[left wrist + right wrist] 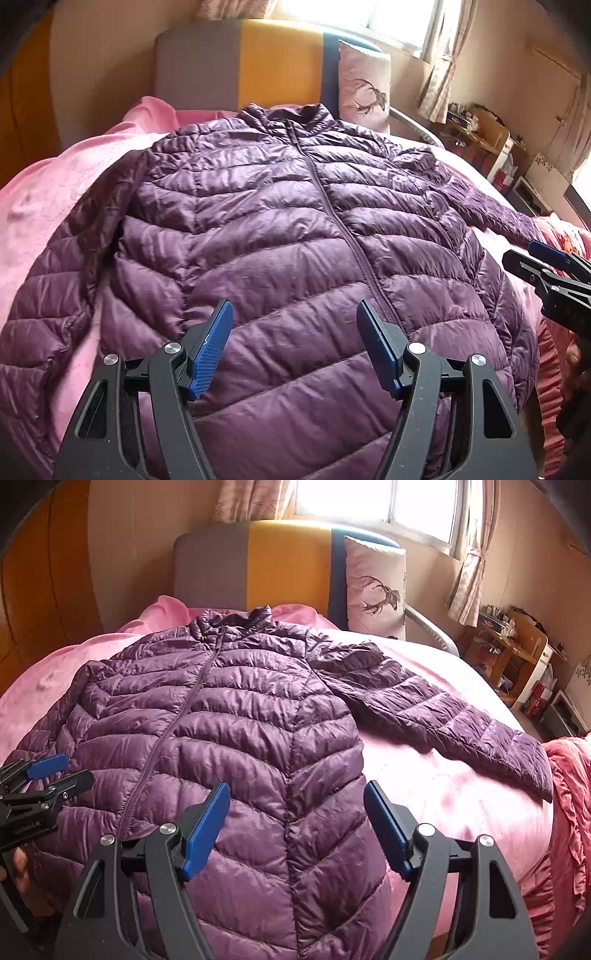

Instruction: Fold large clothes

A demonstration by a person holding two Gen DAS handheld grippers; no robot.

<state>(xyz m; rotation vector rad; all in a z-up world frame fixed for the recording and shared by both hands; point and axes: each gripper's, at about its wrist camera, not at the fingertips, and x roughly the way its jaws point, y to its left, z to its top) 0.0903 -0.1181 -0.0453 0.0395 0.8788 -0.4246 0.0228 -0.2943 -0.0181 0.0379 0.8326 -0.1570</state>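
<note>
Tongs come first in both wrist views: the left tongs stand wide apart with nothing between the blue pads, hovering over the lower front of the jacket, just beside its zipper. The right tongs are equally wide and empty, poised above the jacket's lower right edge where it meets the pink bedcover.

The purple quilted jacket lies front-up and zipped on the bed, spread nearly flat, collar toward the headboard. Its right sleeve stretches out over the cover toward the bed's side; its left sleeve lies close along the body.

By the look of it, this is a light, puffy down piece: soft, with no stiffness to hold a crease, and a shiny shell likely to slip under the pads. A pinch on a single smooth panel would probably slide off, so firmer holds seem to be the stitched seams, the hem, the cuffs and the shoulder edges. The outstretched sleeve looks like the natural first fold, taken at the cuff and the shoulder seam. Trapped air may make folds spring open, so pressing down may help.

Beyond stand a deer-print pillow and a bright window.
</note>
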